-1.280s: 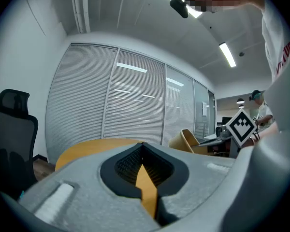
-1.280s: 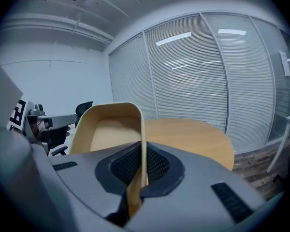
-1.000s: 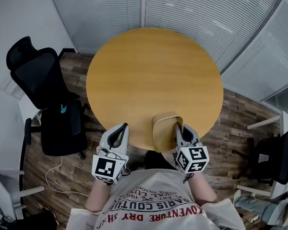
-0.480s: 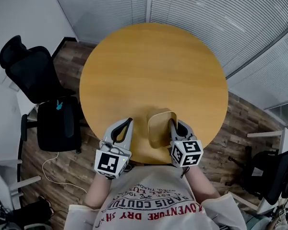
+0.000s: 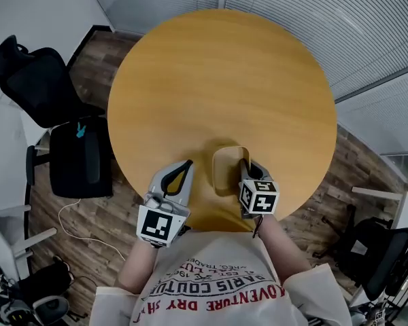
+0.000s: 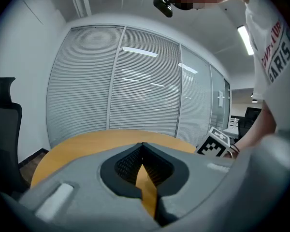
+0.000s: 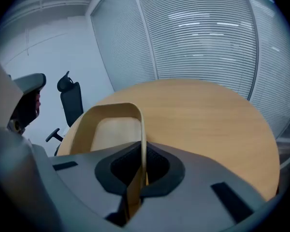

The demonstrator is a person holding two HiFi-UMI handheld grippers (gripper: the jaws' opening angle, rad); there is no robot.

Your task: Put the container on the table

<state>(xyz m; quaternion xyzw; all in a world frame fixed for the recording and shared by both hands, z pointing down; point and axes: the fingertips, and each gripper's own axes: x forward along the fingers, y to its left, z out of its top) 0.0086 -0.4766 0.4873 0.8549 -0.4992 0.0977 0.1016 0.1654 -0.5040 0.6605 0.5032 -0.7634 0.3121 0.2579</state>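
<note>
the grey left gripper (image 6: 142,146) points out over a round orange-brown wooden table (image 6: 87,146), its jaw tips pressed together with nothing between them; a sliver of tabletop shows through the slot behind the tips. pale slatted window blinds (image 6: 145,91) fill the wall beyond. a black office chair (image 6: 2,129) stands at the left. at the right are a black-and-white marker cube (image 6: 215,143) and a person's white printed sleeve (image 6: 273,47).

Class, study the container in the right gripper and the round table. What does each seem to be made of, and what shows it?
Container: probably thin bent wood or bamboo, matte; pale tan, very thin wall, rounded corners. Could be plastic.
Table: wood veneer or laminate, satin; even honey colour, faint straight grain.
</note>
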